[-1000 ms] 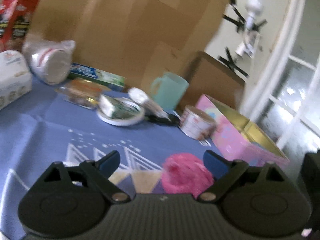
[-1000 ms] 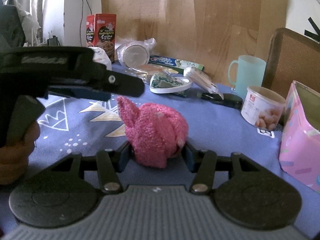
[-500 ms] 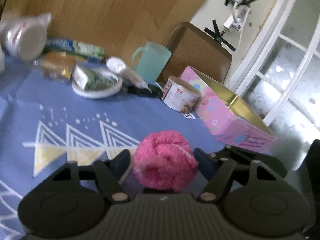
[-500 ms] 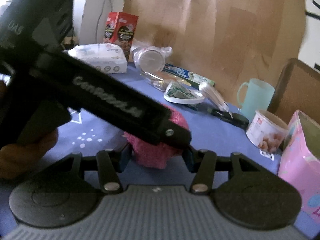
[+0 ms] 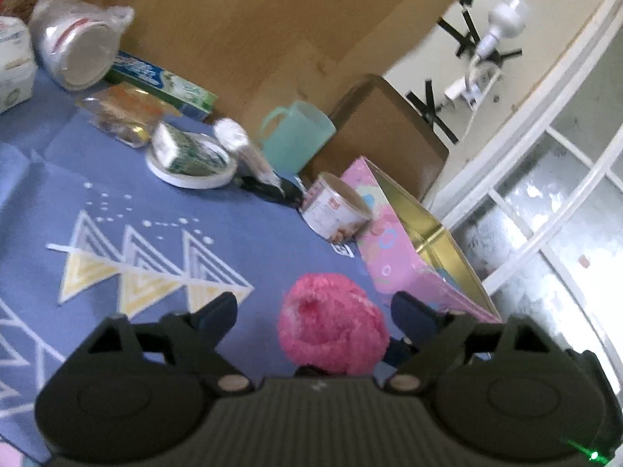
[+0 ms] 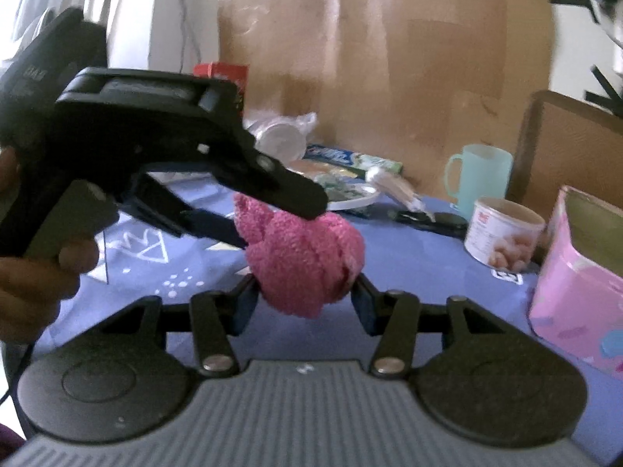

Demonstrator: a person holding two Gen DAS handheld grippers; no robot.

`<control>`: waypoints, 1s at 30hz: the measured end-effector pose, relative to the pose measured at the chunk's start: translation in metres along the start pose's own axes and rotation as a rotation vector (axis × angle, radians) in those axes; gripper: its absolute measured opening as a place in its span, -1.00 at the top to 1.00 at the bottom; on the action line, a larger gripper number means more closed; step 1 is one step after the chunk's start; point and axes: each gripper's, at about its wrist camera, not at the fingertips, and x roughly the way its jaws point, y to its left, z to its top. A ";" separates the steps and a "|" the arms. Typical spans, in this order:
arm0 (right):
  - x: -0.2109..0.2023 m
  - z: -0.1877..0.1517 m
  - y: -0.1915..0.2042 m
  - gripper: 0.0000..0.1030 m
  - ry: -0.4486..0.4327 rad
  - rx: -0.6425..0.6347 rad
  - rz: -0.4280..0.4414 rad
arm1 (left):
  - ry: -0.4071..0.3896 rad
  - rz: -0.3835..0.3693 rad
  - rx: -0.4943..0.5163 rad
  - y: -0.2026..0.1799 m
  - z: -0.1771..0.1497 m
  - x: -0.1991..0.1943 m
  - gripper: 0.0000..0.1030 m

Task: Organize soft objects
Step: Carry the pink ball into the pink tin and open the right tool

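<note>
A fluffy pink sock ball [image 6: 303,257] is held above the blue tablecloth. My right gripper [image 6: 304,299] is shut on its lower part. My left gripper [image 5: 314,309] is open, with the same pink ball [image 5: 333,325] between its fingers, nearer the right one. In the right wrist view the left gripper [image 6: 268,210] reaches in from the left, one finger over the ball and one against its left side. An open pink box [image 5: 412,245] with a gold inside stands to the right; it also shows in the right wrist view [image 6: 580,272].
On the blue tablecloth [image 5: 218,229] stand a white tin [image 5: 337,214], a teal mug [image 5: 296,136], a white plate with a green packet [image 5: 190,155], a toothpaste box [image 5: 159,81], bagged cups [image 5: 78,54] and a brown chair back [image 5: 381,132]. A cardboard sheet [image 5: 253,31] stands behind.
The right gripper has lifted the pink ball off the cloth. The left gripper has opened wider around the ball and swung its view left.
</note>
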 end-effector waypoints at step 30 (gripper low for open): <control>-0.105 -0.028 -0.177 -0.61 -0.251 0.372 -0.656 | 0.038 0.127 0.399 -0.147 0.013 0.123 -0.72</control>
